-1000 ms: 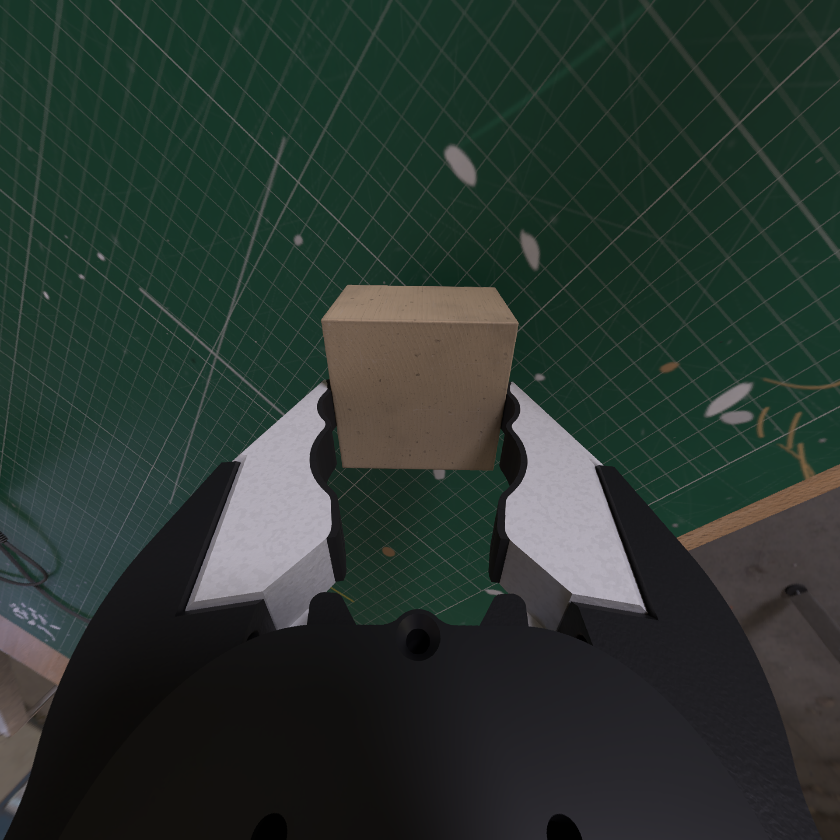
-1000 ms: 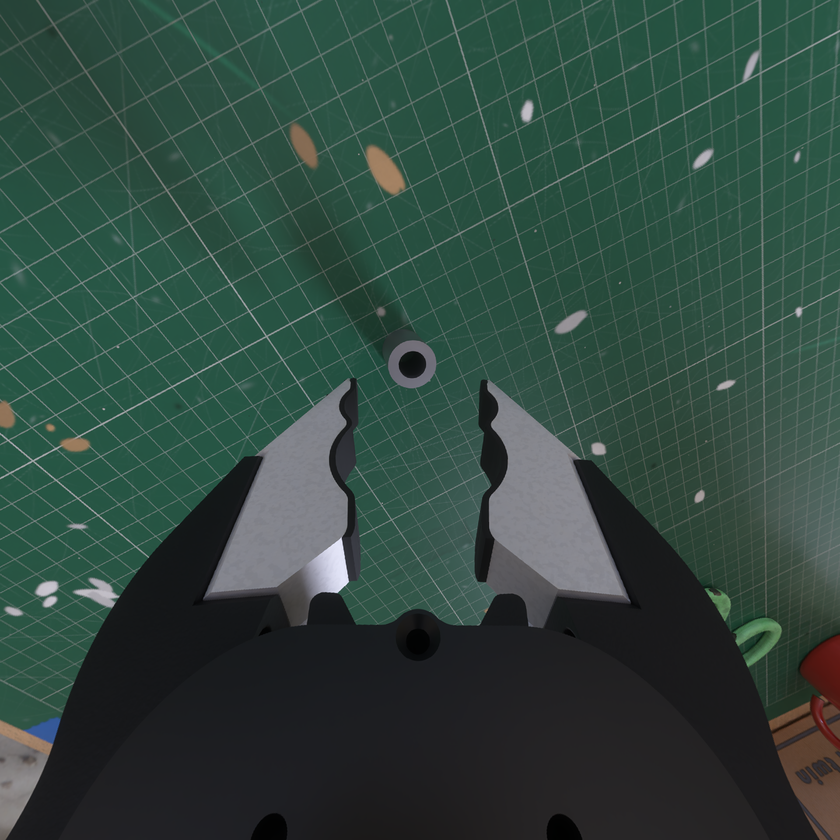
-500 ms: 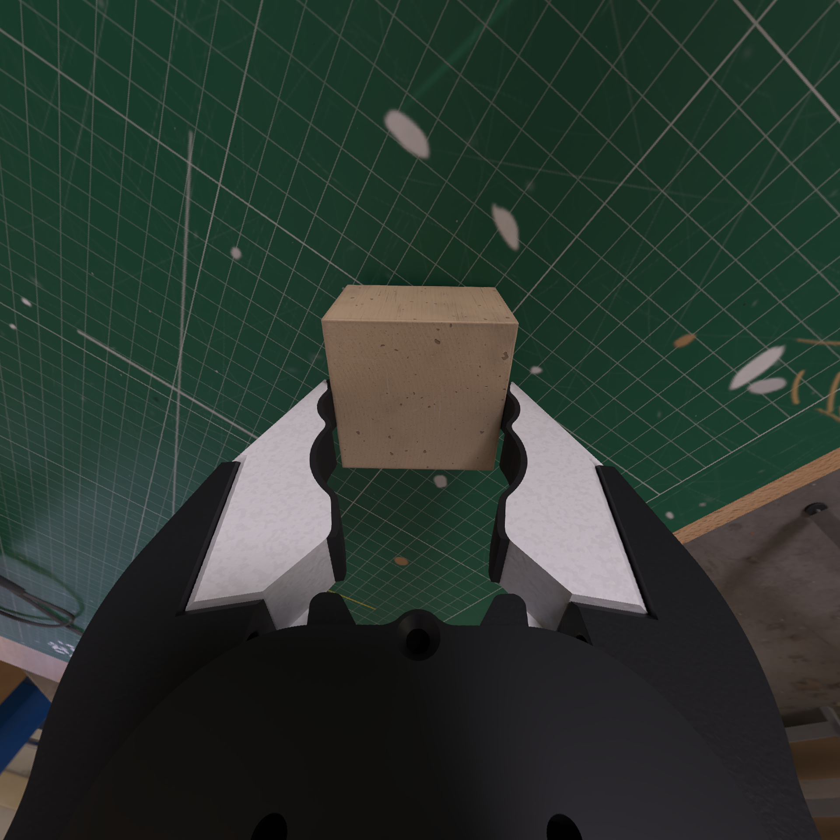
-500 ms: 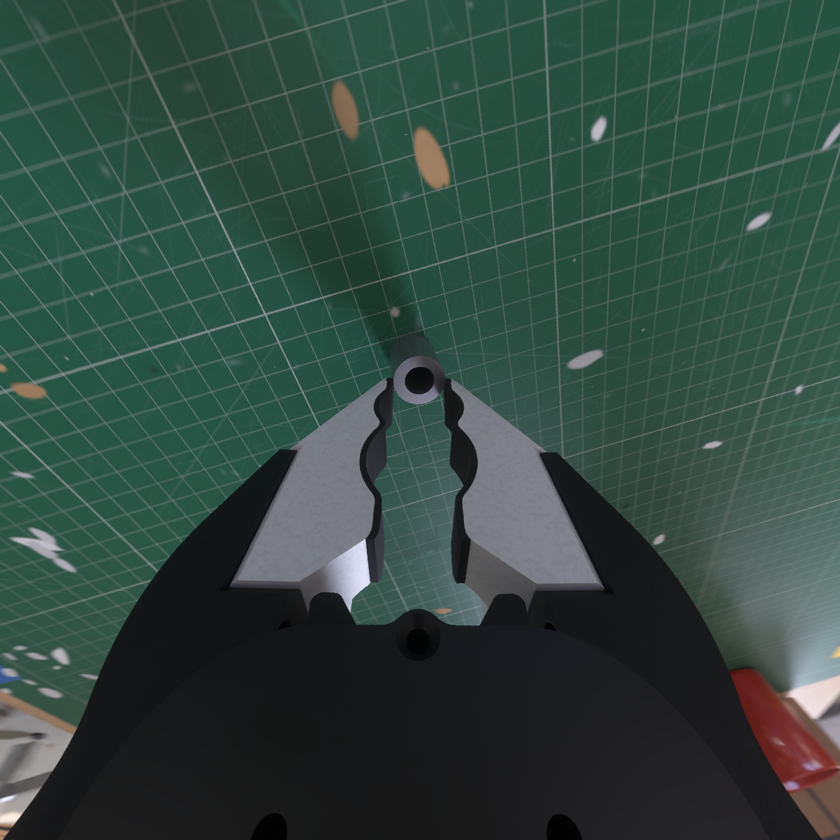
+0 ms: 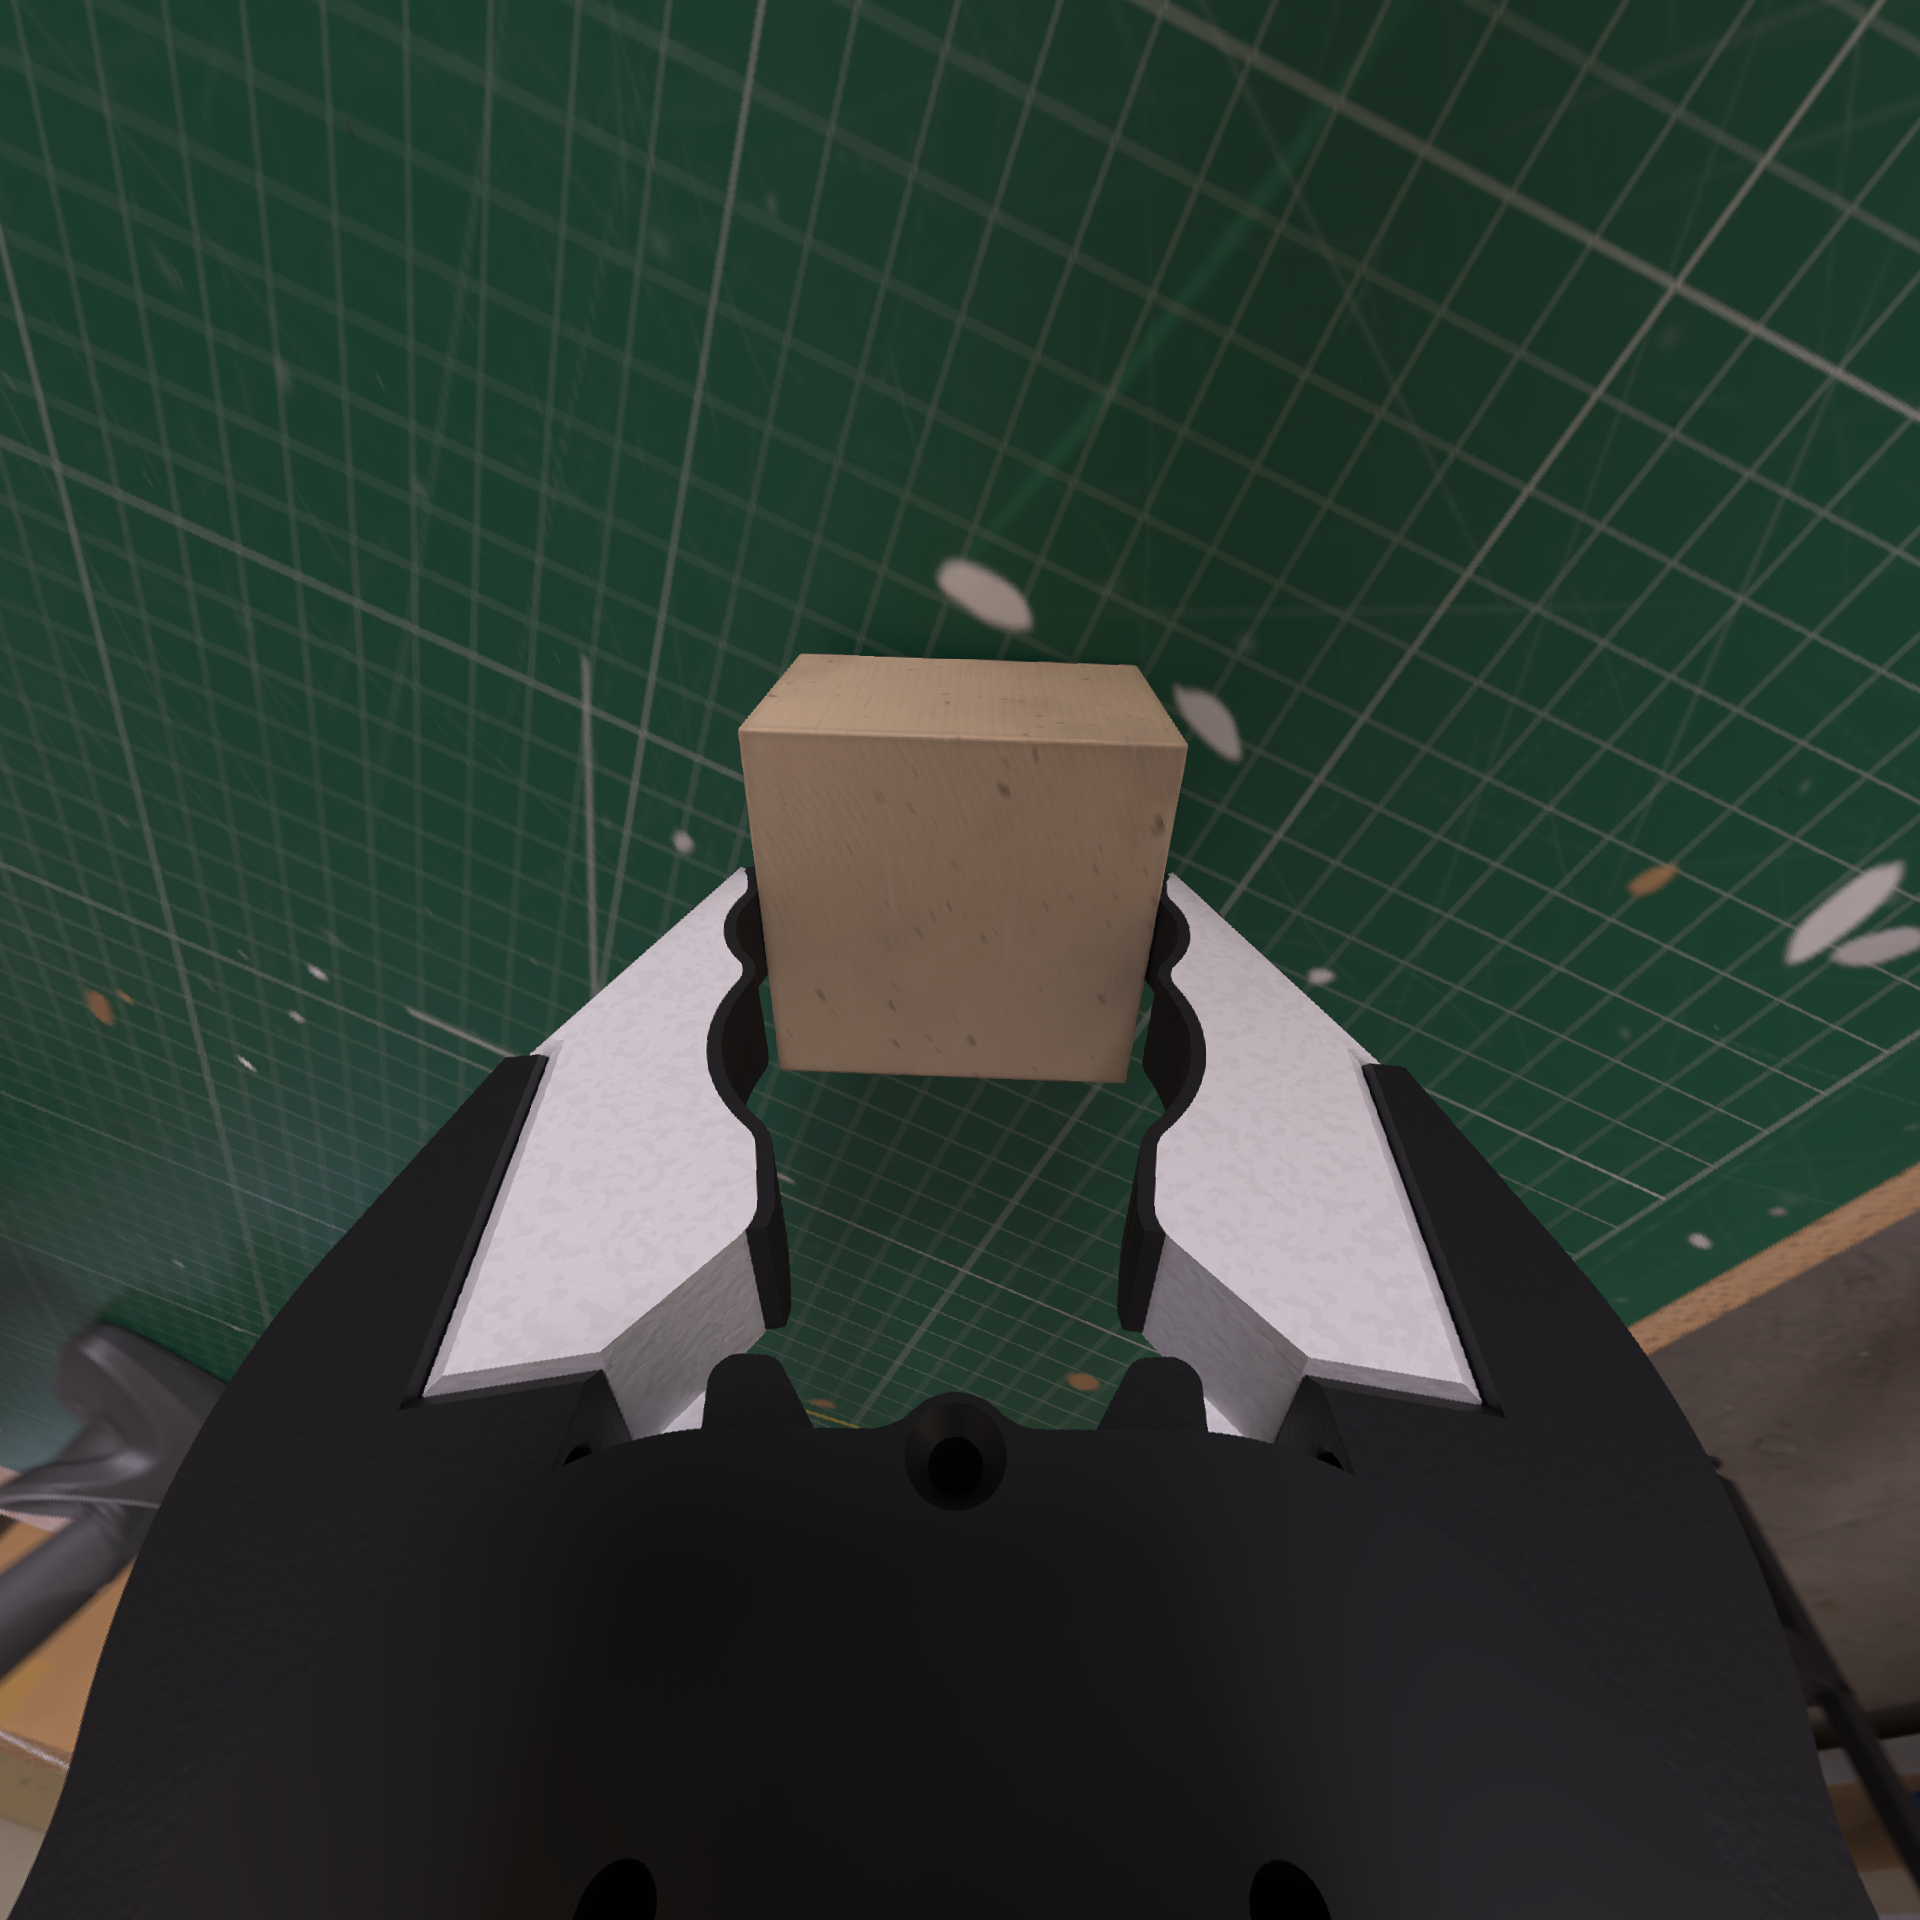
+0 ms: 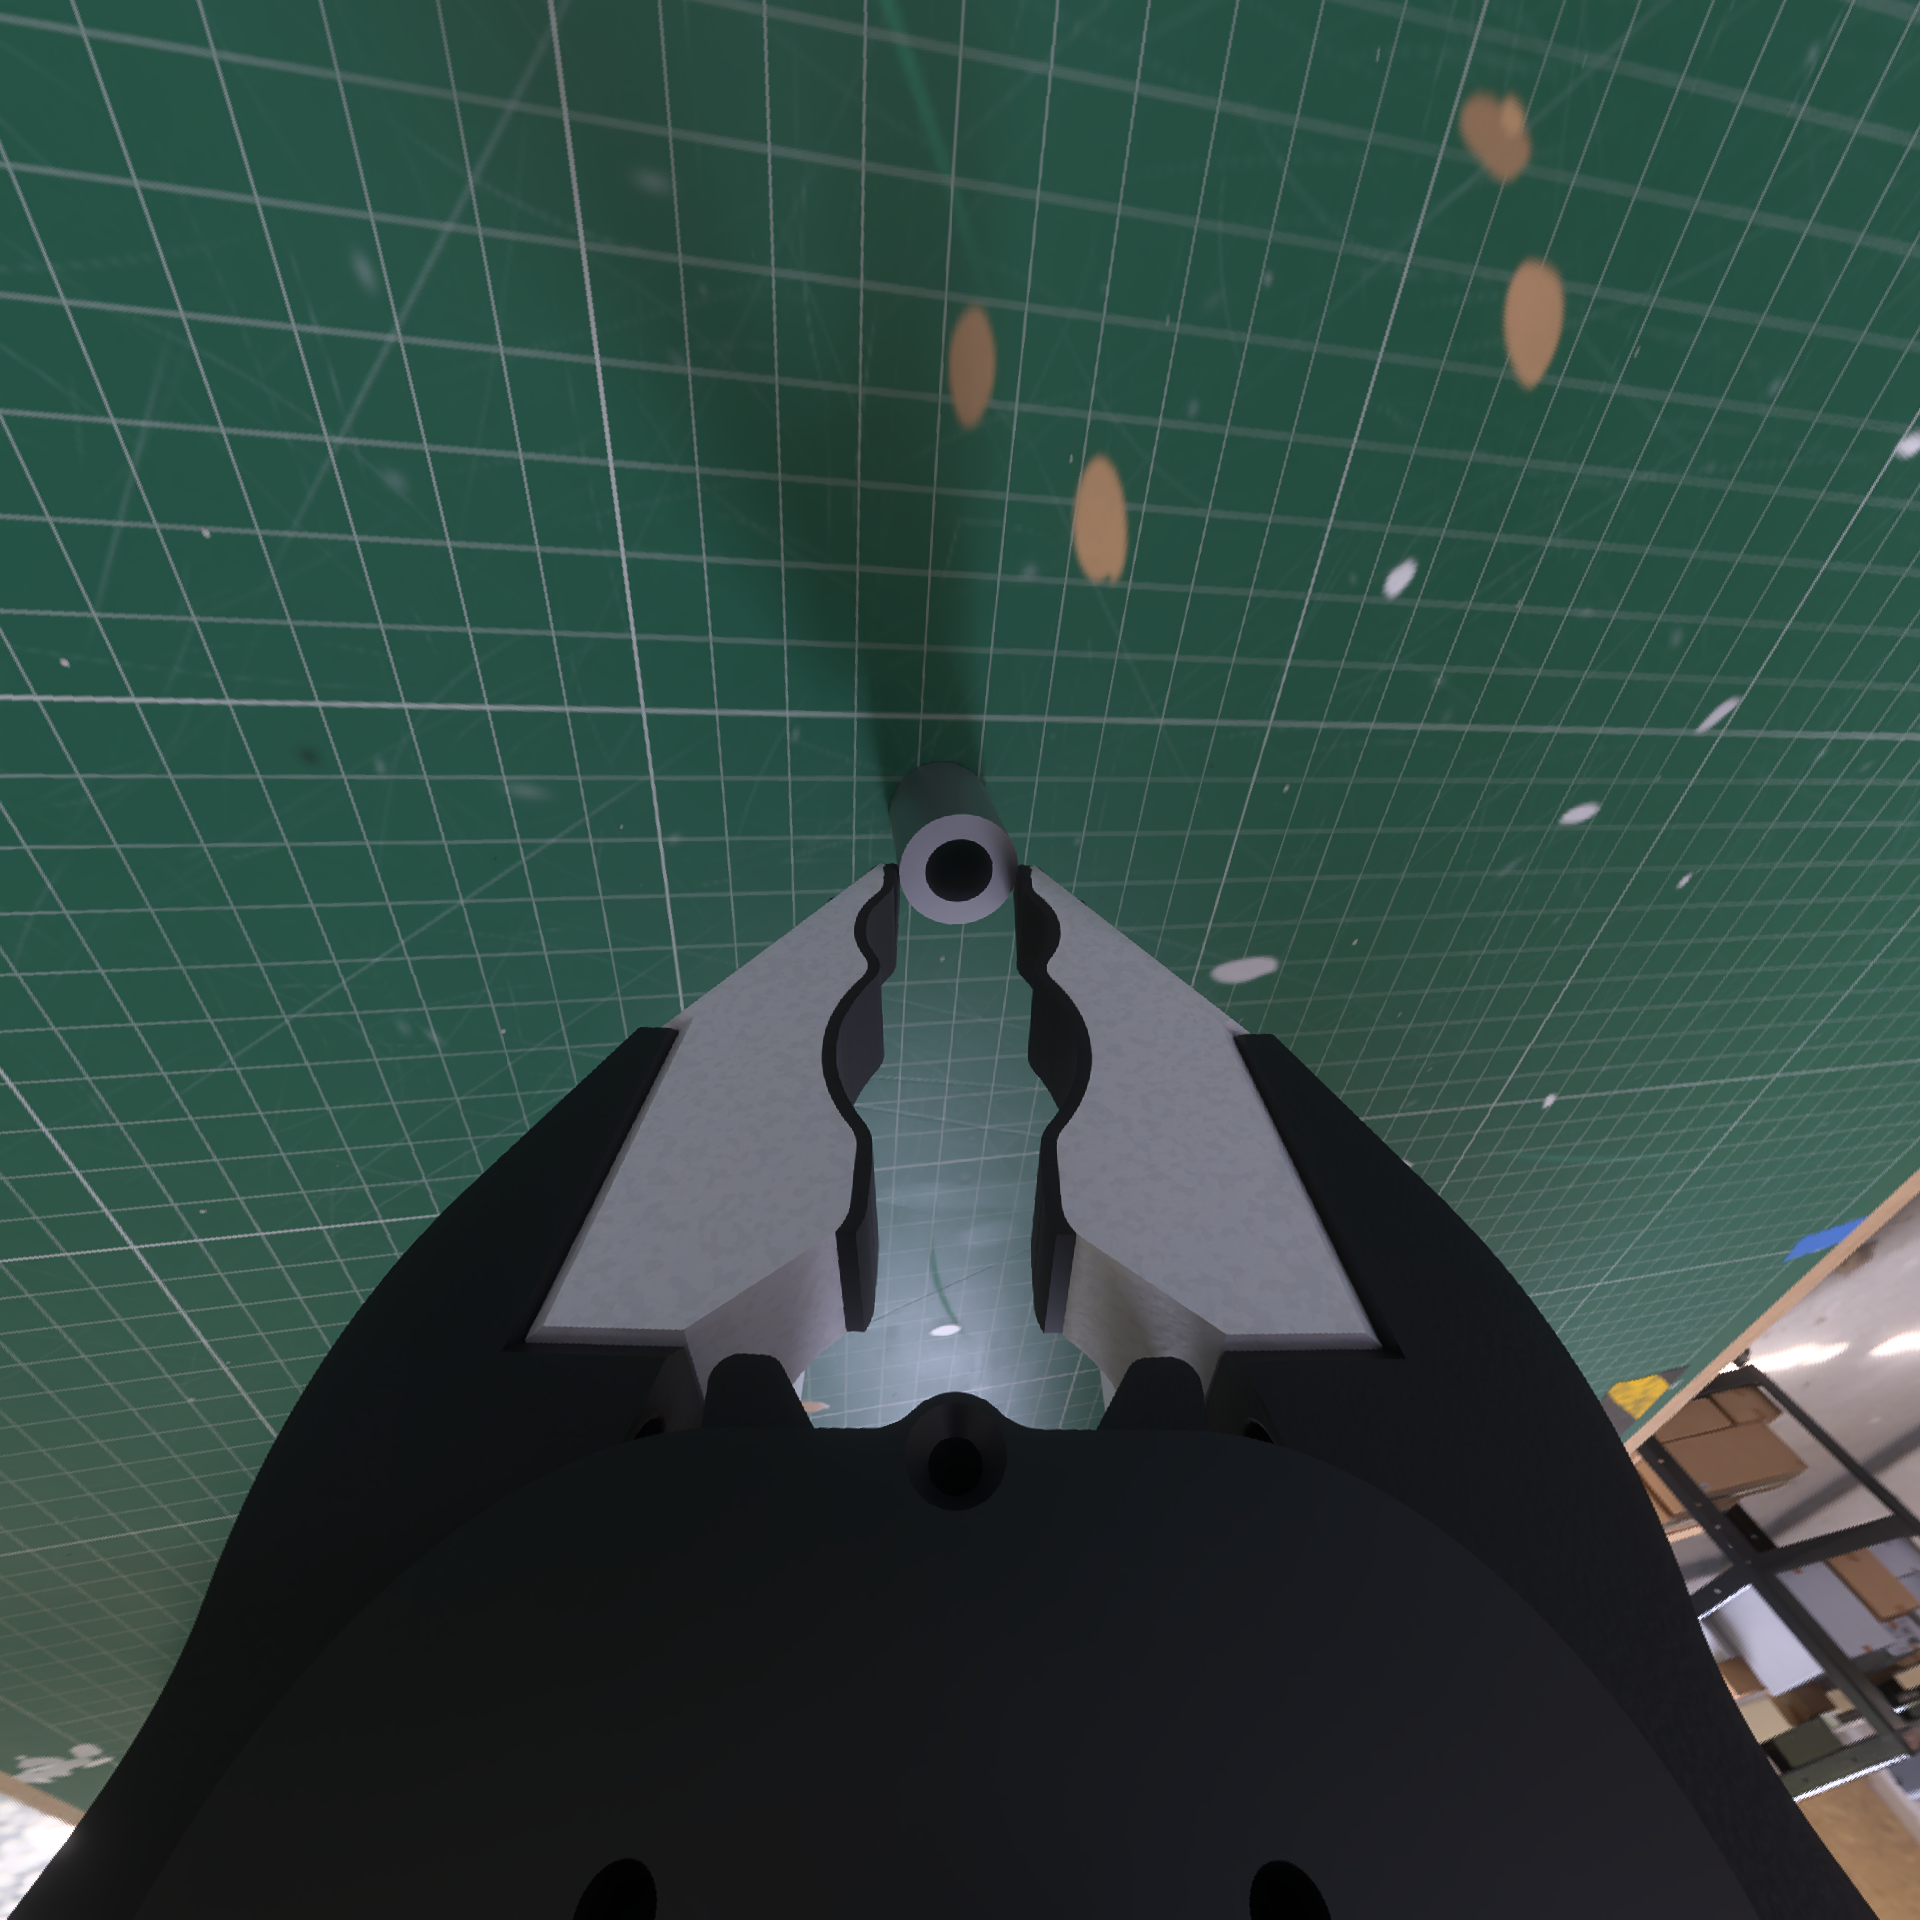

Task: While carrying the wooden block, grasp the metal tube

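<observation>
In the left wrist view my left gripper is shut on a tan wooden block, held at the fingertips above the green cutting mat. In the right wrist view my right gripper is shut on a small grey metal tube, seen end-on with its dark bore facing me. Both fingertips press its sides. The tube's far end points at the mat, and its shadow runs up the mat behind it.
The mat carries white and orange paint flecks. Its wooden-edged border runs at lower right of the left view, with grey floor beyond. A dark grey handle-like object lies at lower left. Shelving with boxes shows past the mat's edge in the right view.
My right gripper came down over the tube and closed on it from open, then moved with it. My left gripper kept the block and shifted over the mat.
</observation>
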Controlling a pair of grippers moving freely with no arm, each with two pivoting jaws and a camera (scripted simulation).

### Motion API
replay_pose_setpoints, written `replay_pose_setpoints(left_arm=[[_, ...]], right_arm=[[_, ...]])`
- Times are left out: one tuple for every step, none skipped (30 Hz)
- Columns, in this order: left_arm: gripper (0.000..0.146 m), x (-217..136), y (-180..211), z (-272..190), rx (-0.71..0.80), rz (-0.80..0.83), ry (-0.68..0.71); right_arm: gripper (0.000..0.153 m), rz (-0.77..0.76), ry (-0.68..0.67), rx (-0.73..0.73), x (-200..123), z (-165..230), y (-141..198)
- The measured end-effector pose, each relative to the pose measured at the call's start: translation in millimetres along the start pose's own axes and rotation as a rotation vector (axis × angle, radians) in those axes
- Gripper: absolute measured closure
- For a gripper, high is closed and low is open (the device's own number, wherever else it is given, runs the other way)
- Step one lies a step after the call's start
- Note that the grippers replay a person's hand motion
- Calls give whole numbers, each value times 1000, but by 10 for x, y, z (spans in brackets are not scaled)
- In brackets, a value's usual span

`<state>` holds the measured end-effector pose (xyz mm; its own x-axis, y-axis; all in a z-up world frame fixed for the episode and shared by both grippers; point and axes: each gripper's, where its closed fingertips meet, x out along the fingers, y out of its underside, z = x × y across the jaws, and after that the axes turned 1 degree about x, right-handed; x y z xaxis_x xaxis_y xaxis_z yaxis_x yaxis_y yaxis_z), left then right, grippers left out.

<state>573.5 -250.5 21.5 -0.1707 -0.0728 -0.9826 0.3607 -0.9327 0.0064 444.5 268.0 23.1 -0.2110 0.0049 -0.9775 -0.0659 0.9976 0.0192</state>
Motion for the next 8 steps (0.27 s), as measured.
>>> replay_pose_setpoints(left_arm=[[72, 6, -61, 31, 20, -1, -2], [72, 13, -125, 61, 38, -4, -5], [72, 19, -195, 89, 56, -8, -6], [72, 25, -270, 114, 73, -13, -6], [72, 30, -345, 138, 90, -18, -7], [72, 35, -423, 158, 109, -22, -9], [72, 40, -508, 176, 126, -28, -9], [72, 43, -574, 190, 141, -33, -8]], right_arm=[[131, -2, 2, -11, 1, -8, -36], [131, -3, 6, -22, 2, -16, -68], [131, -2, 11, -37, 2, -25, -101], [131, -2, 15, -50, 2, -33, -135], [131, -4, 17, -57, 3, -39, -171], [131, -8, 19, -63, 3, -44, -208], [131, -11, 20, -68, 4, -47, -246], [131, -13, 20, -73, 4, -49, -276]])
